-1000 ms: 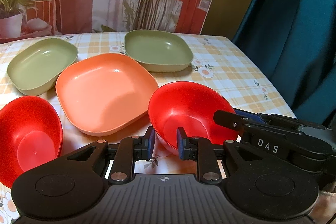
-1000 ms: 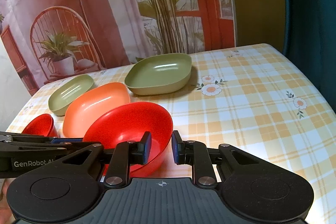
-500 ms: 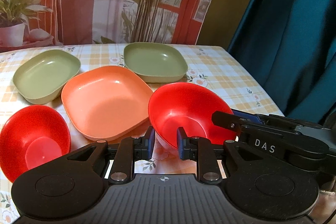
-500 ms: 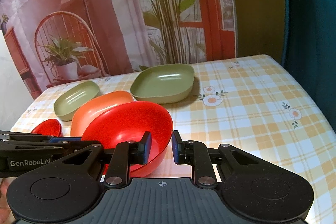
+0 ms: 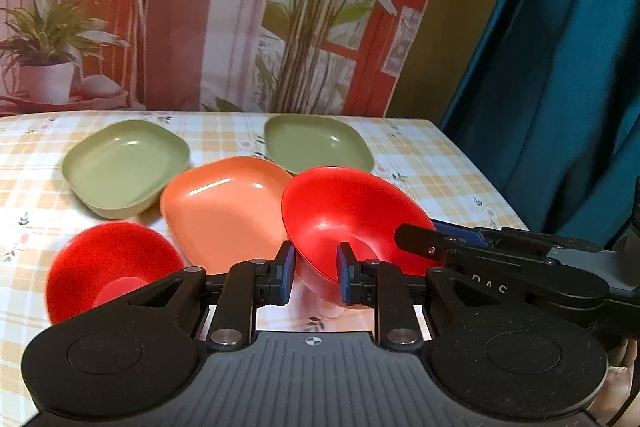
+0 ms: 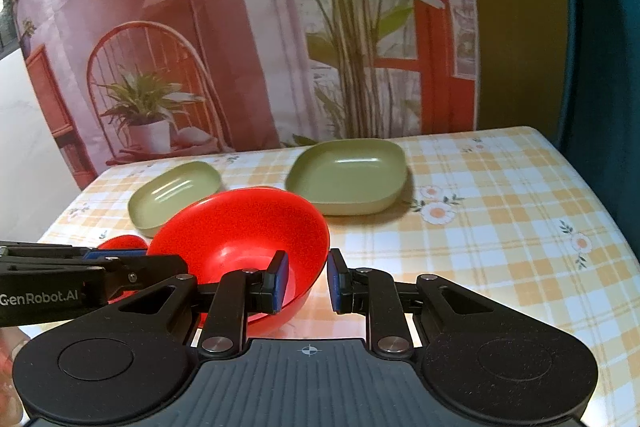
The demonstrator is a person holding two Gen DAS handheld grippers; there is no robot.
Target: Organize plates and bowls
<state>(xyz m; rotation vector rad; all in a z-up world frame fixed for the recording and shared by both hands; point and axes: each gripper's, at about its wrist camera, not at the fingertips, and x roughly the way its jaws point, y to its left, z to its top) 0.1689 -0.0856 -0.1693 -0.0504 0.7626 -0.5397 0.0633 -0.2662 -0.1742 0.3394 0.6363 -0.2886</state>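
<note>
A large red bowl point(image 5: 352, 211) point(image 6: 248, 231) hangs tilted above the table, held from two sides. My left gripper point(image 5: 316, 277) is shut on its near rim. My right gripper point(image 6: 306, 281) is shut on the rim at the bowl's right side. In the left wrist view the right gripper point(image 5: 436, 247) reaches in from the right. A smaller red bowl point(image 5: 108, 259) point(image 6: 124, 243) sits on the table at the left. Beside it lies an orange plate point(image 5: 224, 203). Two green plates point(image 5: 124, 167) point(image 5: 316, 147) sit behind it. The held bowl hides the orange plate in the right wrist view.
The table point(image 6: 500, 219) has a yellow checked cloth with flowers, bare on its right half. A printed backdrop with plants and a chair stands behind the far edge. A teal curtain point(image 5: 560, 67) hangs at the right.
Both grippers have risen together with the large red bowl, which now hangs higher over the table. The other dishes have stayed in place.
</note>
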